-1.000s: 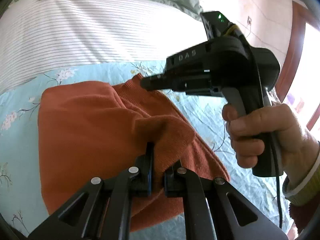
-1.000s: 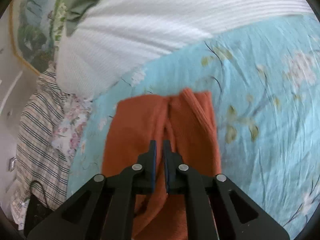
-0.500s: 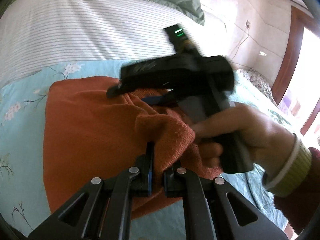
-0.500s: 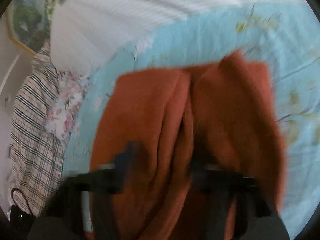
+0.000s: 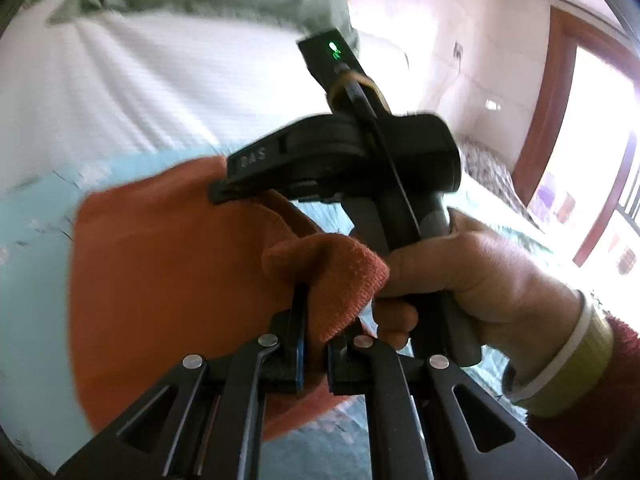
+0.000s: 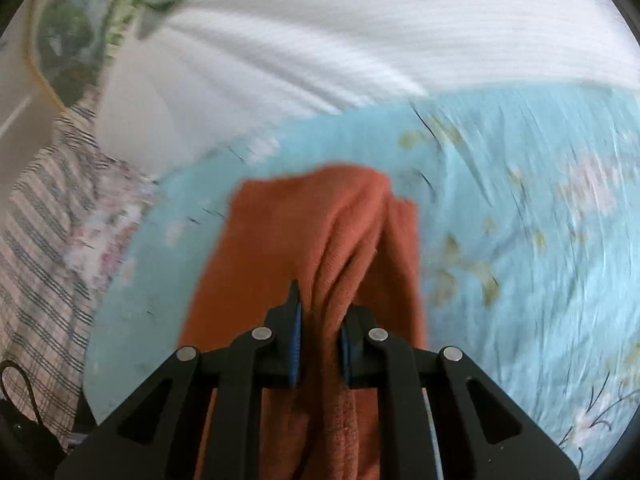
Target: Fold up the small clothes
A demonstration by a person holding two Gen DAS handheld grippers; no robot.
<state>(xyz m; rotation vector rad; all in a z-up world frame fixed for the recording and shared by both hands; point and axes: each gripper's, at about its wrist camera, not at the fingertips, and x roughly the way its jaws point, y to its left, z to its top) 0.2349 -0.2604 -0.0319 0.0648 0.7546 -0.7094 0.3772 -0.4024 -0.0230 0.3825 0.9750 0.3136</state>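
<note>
Your left gripper (image 5: 316, 336) and right gripper (image 6: 320, 344) each pinch a bunched fold of the rust-orange knitted garment (image 6: 320, 232), 2 grips total.

Rough rust knit garment (image 6: 320, 240); matt black plastic tongs (image 6: 319, 344).

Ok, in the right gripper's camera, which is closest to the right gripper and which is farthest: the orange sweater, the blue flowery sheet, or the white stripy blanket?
1. The orange sweater is nearest: a fold of it sits pinched in the right gripper.
2. The blue flowery sheet comes next, spread under and around the sweater.
3. The white stripy blanket is farthest, along the top of the view, beyond the sheet.
</note>
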